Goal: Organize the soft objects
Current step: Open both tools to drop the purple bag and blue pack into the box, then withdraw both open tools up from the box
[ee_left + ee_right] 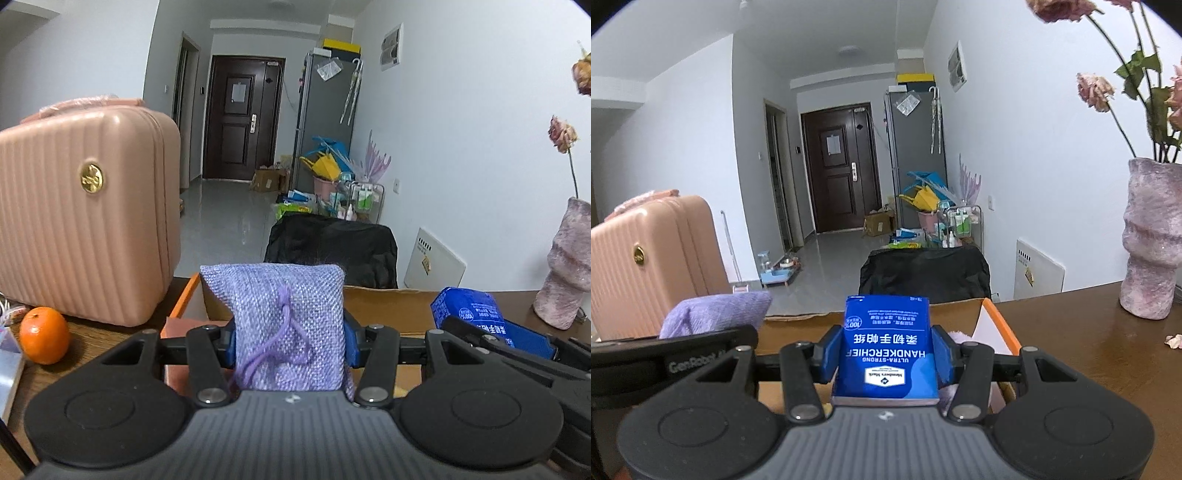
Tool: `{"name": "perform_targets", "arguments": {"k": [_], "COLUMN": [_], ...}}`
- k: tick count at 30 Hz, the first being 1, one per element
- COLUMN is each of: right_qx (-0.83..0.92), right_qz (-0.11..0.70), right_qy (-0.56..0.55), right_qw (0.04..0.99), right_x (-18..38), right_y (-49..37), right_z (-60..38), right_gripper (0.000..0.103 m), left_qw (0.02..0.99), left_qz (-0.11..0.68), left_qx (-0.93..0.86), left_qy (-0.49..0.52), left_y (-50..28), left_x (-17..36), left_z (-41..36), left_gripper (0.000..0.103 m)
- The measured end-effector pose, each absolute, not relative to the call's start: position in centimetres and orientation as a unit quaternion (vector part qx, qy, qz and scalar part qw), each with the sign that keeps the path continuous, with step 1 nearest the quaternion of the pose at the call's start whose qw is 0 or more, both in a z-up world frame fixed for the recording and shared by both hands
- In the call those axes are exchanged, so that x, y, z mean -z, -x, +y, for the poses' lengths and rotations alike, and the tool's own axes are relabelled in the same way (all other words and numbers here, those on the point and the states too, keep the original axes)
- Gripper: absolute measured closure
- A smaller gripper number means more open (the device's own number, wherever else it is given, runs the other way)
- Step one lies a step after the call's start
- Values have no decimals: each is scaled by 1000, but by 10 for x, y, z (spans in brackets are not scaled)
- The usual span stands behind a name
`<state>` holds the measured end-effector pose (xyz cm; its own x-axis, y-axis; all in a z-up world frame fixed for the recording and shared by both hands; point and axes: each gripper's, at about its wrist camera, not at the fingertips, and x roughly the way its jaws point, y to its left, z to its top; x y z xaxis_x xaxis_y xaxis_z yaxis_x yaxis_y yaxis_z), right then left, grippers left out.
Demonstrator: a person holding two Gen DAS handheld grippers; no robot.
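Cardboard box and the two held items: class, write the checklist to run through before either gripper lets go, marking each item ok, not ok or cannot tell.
1. Left gripper clamps the purple pouch: ok.
2. Right gripper clamps the blue tissue pack: ok.
3. Cardboard box open: ok.
4. Both items over the box opening: cannot tell.
5. Free space inside the box: cannot tell; something pale purple already lies there.
6. Orange and vase outside the box: ok.

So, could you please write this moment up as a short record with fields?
left gripper: shut on purple drawstring pouch
right gripper: shut on blue handkerchief tissue pack
below the grippers: open cardboard box
left of box: pink ribbed suitcase, orange
right of box: pink vase with dried roses
surface: brown table
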<state>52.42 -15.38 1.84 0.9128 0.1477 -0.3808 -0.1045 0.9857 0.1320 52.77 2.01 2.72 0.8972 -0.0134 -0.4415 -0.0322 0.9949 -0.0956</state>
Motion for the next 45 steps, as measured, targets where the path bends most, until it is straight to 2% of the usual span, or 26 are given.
{"name": "perform_targets", "arguments": {"k": [3,4,8,10,13,16,18,22,26,30,45], "right_qx": [-65,-66,-57,-49,-40,-27,-23,-19,-20,-17,-37], "right_qz": [210,213,215,213,215,212,210,210,213,213,202], "right_qy": [-51,-54,-58,-61,-62,-64,-64,-73,-80,-85,-76], "right_qw": [974,973,973,974,974,975,975,975,974,973,976], "right_x": [-15,-14,-13,-13,-14,-15,-16,-19,-20,-21,-27], "right_y": [-530,-530,-532,-531,-532,-531,-530,-529,-528,-528,-500], "right_z": [-152,-152,-156,-158,-160,-163,-164,-168,-171,-173,-170], "right_gripper": [50,45,35,26,22,16,14,9,8,0,0], "left_qw": [972,972,972,972,972,973,975,976,976,975,975], "left_qz": [231,231,228,228,227,219,213,207,204,207,191], "left_qx": [-3,-1,-5,-8,-13,-21,-21,-42,-59,-72,-105], "left_qy": [51,51,58,62,64,62,60,48,41,36,35], "left_y": [-537,-537,-535,-535,-533,-530,-527,-521,-517,-515,-482], "left_x": [-22,-22,-24,-24,-27,-32,-37,-43,-49,-50,-55], "left_z": [22,23,26,28,29,30,30,28,31,36,53], "left_gripper": [46,44,33,29,15,11,5,1,0,0,0]}}
